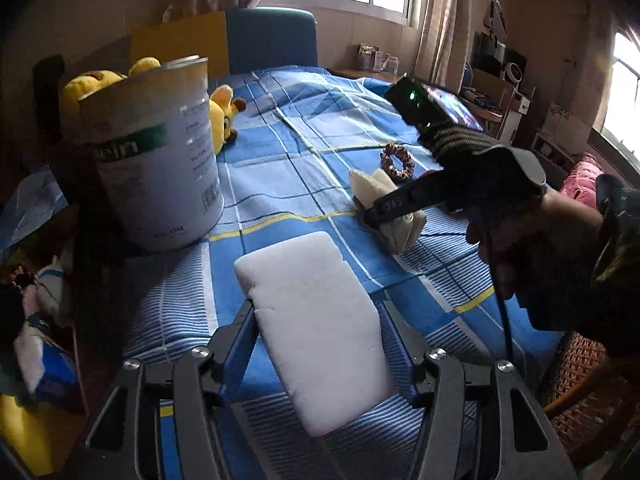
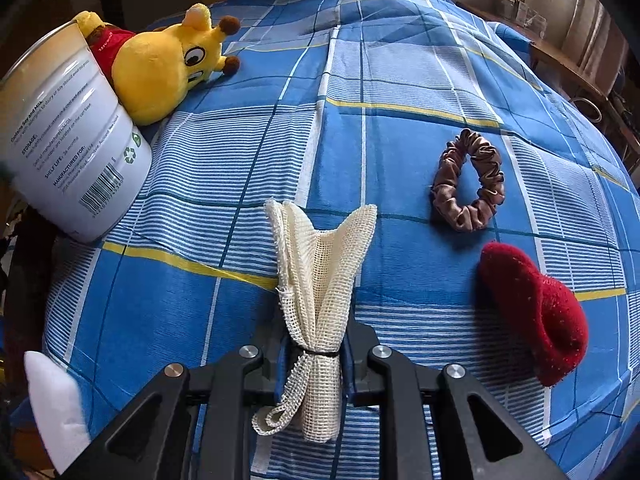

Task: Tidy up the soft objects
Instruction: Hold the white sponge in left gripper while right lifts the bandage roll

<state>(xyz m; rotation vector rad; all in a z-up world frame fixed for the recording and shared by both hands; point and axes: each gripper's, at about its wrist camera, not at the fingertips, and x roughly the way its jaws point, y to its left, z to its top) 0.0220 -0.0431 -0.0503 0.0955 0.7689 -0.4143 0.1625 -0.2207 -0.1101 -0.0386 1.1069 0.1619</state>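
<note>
From my seat, the tin can [image 2: 76, 148] hides most of the yellow plush toy [image 2: 168, 66] leaning behind it, and its rim is cut off at the frame edge. My left tongs [image 1: 320, 312] pinch a white foam block [image 1: 316, 328], plain and rectangular, held above the bed [image 2: 400, 80] in front of the can. My right tongs [image 2: 316, 354] are pressed on a cream mesh cloth [image 2: 320, 280], rolled and banded, to the right of the can. Farther right of the can lie a brown scrunchie [image 2: 468, 180] and a red sock [image 2: 536, 312].
</note>
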